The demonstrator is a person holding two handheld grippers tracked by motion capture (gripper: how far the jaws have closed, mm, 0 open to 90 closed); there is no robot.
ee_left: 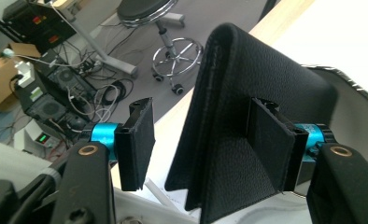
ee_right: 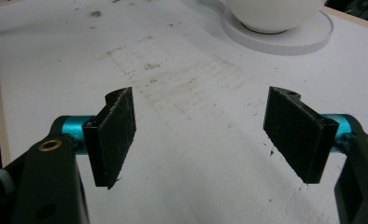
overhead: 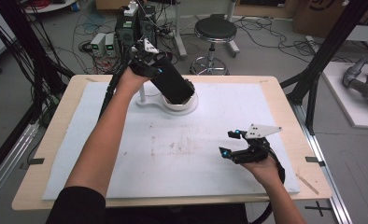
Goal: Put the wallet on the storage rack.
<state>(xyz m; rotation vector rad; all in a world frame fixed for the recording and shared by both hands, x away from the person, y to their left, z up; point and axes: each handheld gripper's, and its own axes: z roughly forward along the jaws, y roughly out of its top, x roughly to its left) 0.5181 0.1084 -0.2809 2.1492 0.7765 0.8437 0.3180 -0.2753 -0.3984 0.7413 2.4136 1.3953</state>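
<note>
Covering most of the wooden table (overhead: 285, 100), a white mat (overhead: 173, 154) carries everything; near its far edge a white bowl-shaped stand (overhead: 184, 103) holds a black folded wallet (overhead: 173, 81), tilted, its lower end inside the stand. Around that wallet the left gripper (ee_left: 205, 140) stands released, one pad (ee_left: 271, 140) against its side and the other pad (ee_left: 138, 140) apart from it; the right gripper (ee_right: 210, 135) rests near the mat's right front corner, jaws spread wide on nothing.
</note>
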